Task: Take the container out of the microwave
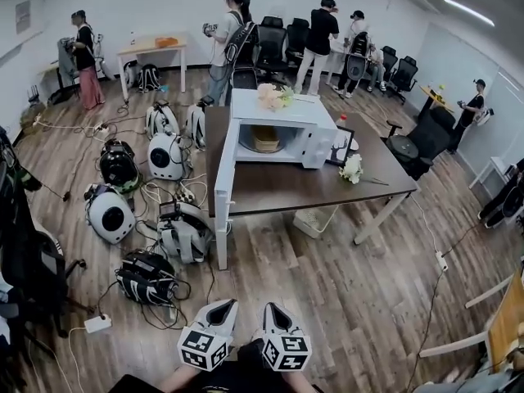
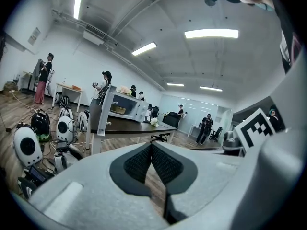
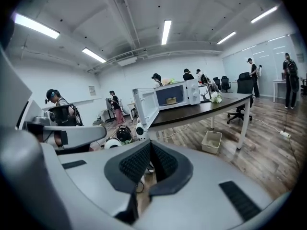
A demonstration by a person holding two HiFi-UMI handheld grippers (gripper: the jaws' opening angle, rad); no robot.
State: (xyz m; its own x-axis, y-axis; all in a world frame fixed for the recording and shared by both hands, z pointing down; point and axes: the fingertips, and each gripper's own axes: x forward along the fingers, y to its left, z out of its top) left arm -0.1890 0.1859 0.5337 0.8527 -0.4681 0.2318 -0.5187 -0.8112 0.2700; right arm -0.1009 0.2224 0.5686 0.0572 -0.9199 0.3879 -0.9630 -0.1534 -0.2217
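Approach stage of the task, judging by the gap between the tools and the oven. At the 6 o'clock edge of the head view, the left hand-held gripper [image 1: 223, 305] and the right hand-held gripper [image 1: 272, 309] sit side by side, both pointing toward 12 o'clock. Each gripper's own view shows its 2 ribbed pads pressed together at the tips with nothing between them, so both are closed and empty.

Well apart from them, toward 12 o'clock, a white microwave [image 1: 282, 129] stands on a dark table [image 1: 327, 188]. Its door [image 1: 225, 188] is swung fully open toward 7 o'clock, past the table edge. The container [image 1: 265, 139], pale tan and bowl-like, sits inside the lit cavity, untouched. Pale flowers [image 1: 273, 97] lie on top of the oven.

Bare wood floor [image 1: 327, 301] lies between the grippers and the table; cables and round white packs crowd the 9 o'clock side.

Next, probably: close the distance, steer right of the open door, spread at least 1 set of jaws wide enough for the container's rim, then reach in level.
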